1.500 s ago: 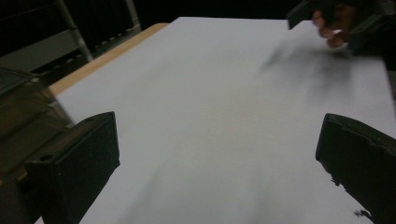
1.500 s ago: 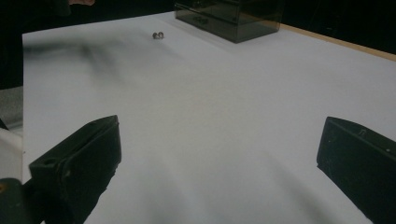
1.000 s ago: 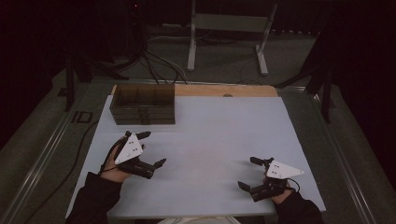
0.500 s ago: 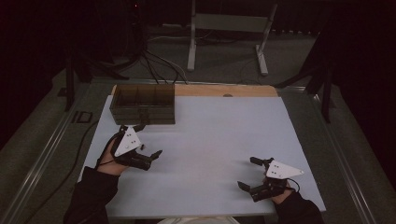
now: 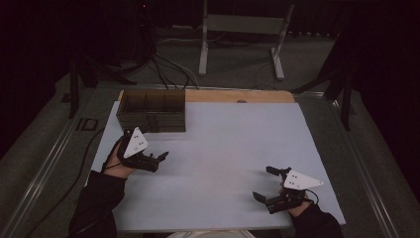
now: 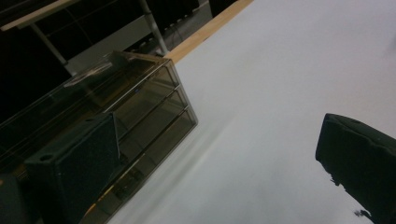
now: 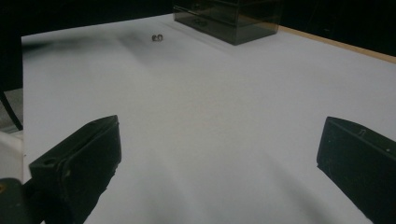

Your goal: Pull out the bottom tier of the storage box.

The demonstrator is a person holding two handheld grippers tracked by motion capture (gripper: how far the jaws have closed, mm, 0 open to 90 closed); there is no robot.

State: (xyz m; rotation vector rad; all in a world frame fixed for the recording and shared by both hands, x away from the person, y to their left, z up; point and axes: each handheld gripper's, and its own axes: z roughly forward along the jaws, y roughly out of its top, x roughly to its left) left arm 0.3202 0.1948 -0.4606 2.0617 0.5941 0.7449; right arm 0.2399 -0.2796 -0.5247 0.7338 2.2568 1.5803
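On the white bench, my two grippers lie apart, both spread and empty.

My left gripper sits just in front of the dark compartment box at the far left; my right gripper rests near the right front edge. A small metal piece lies near the box.
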